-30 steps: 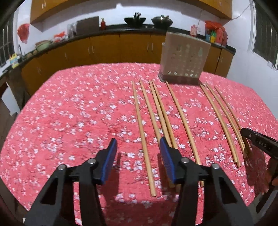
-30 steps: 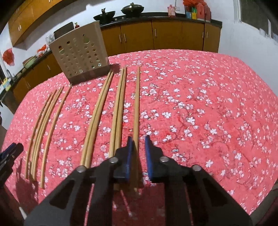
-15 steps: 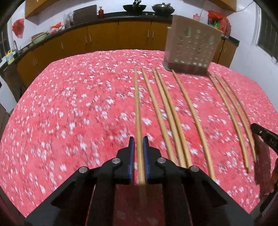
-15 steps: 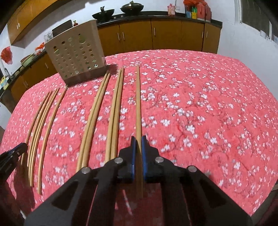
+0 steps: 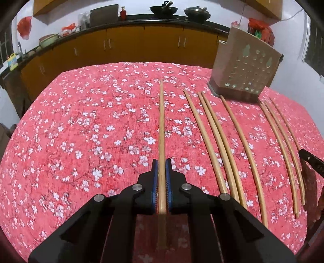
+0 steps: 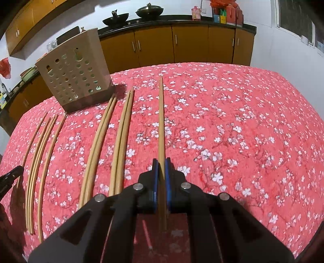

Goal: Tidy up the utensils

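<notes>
Long bamboo chopsticks lie side by side on a red flowered tablecloth (image 5: 81,125). My left gripper (image 5: 161,168) is shut on the near end of the leftmost chopstick (image 5: 161,121), which runs straight away from me between the blue pads. My right gripper (image 6: 161,164) is shut on the rightmost chopstick (image 6: 161,121) in the same way. A beige perforated utensil holder (image 5: 245,66) (image 6: 75,79) stands at the far end of the row. Several loose chopsticks (image 5: 220,145) (image 6: 105,137) lie between the two held ones.
The right gripper's black tip (image 5: 311,161) shows at the right edge of the left wrist view, and the left gripper's tip (image 6: 10,176) at the left edge of the right wrist view. Wooden cabinets and a counter with woks (image 5: 162,10) stand behind the table.
My left gripper went from open beside the leftmost chopstick to shut on it. My right gripper's jaws closed fully on its chopstick. Both views have shifted a little along the table.
</notes>
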The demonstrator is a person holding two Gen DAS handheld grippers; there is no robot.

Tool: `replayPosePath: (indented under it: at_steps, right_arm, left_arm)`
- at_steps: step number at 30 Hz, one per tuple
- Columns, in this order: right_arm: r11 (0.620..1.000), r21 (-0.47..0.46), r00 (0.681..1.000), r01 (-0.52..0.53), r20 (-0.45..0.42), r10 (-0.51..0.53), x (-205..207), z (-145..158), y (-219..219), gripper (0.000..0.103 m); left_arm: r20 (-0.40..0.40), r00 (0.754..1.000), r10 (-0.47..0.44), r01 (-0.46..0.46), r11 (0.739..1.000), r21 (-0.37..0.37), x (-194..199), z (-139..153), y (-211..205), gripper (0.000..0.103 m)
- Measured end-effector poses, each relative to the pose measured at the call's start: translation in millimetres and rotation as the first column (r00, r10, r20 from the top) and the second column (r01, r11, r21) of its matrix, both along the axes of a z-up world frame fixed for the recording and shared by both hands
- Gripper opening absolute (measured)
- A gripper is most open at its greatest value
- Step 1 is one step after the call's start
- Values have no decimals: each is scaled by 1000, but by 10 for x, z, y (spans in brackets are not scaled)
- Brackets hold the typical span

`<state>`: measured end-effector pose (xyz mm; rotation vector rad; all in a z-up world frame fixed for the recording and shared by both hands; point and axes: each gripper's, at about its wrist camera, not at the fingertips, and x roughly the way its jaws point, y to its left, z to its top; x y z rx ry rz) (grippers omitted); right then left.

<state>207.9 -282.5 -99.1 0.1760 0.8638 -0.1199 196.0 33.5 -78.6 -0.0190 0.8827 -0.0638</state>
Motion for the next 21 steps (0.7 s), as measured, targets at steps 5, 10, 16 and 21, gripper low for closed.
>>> replayPosePath:
  at_steps: [5,10,16,21]
  right_arm:
    - [1000,-20,1000,-8,1,8,-62,-14,37,8]
    - [1000,-2,1000,-12,8,12,-78,18,11,8]
    - [1000,-15,991,-9,133,11,-224,420,-36,8]
    - [1000,-18,973,3,230,1,-312,759,-81,8]
  left_arm:
    - [0,1000,-11,11,1000,12,-100,26,-2,8]
    - [-5,1000,-13,13,1000,18,-65,30,-29,8]
    - [46,999,-4,4,1000,2,-123,277,67,8]
    - [126,992,13,-12,1000,-11,-162,585,140,8]
